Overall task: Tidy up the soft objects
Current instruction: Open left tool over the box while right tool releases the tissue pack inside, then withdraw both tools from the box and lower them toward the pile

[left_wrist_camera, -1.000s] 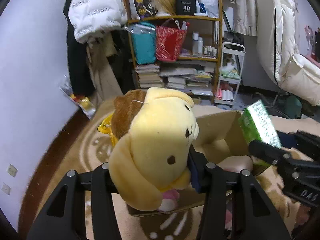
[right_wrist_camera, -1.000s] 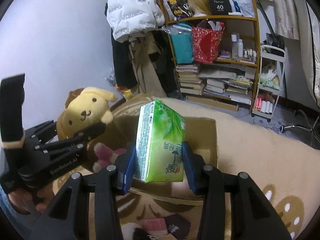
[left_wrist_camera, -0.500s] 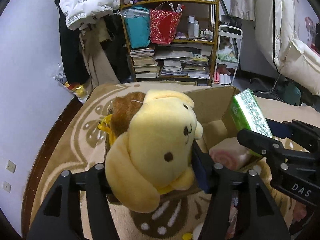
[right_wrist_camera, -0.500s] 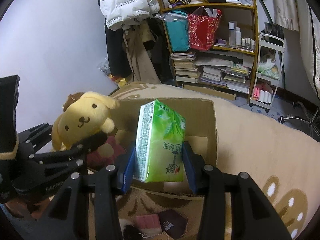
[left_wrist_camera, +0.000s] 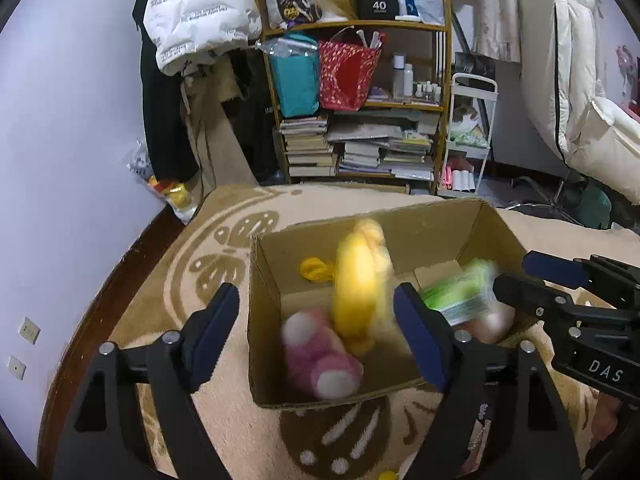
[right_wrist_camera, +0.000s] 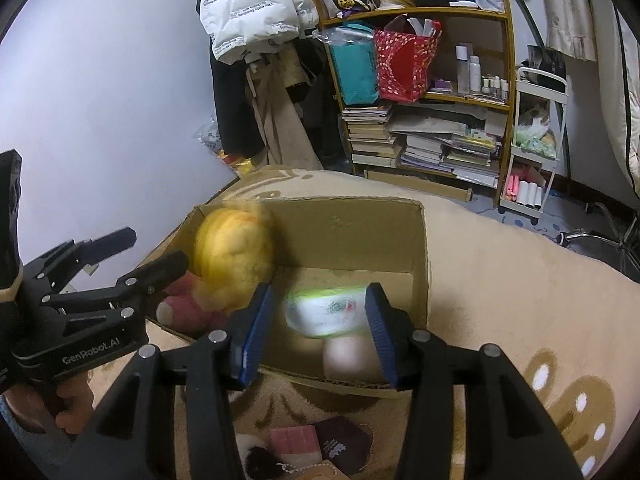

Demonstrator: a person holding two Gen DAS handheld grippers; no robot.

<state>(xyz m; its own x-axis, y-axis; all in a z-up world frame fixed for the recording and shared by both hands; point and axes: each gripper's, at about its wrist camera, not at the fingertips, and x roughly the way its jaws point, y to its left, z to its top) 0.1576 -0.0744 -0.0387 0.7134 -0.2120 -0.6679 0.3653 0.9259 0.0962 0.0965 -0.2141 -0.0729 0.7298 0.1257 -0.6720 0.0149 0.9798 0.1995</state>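
Note:
An open cardboard box (left_wrist_camera: 264,320) (right_wrist_camera: 424,248) stands on the rug. My left gripper (left_wrist_camera: 316,320) is open above the box's near left side; the yellow dog plush (left_wrist_camera: 360,280) (right_wrist_camera: 232,264) is blurred, falling into the box between its fingers. My right gripper (right_wrist_camera: 316,320) is open above the box's near edge; the green tissue pack (right_wrist_camera: 328,312) (left_wrist_camera: 460,296) is blurred, dropping inside. A pink plush (left_wrist_camera: 320,356) (right_wrist_camera: 180,308) and a pale pink roll (right_wrist_camera: 348,356) lie in the box.
The beige patterned rug (left_wrist_camera: 224,248) surrounds the box. Small items, a pink pad (right_wrist_camera: 296,440) and a dark card (right_wrist_camera: 340,440), lie in front of the box. A bookshelf (left_wrist_camera: 360,120), hanging coats (left_wrist_camera: 192,20) and a white trolley (left_wrist_camera: 468,136) stand behind.
Both grippers opened. The yellow plush left my left gripper and the tissue pack left my right gripper; both are dropping into the box. Both grippers moved closer over the box.

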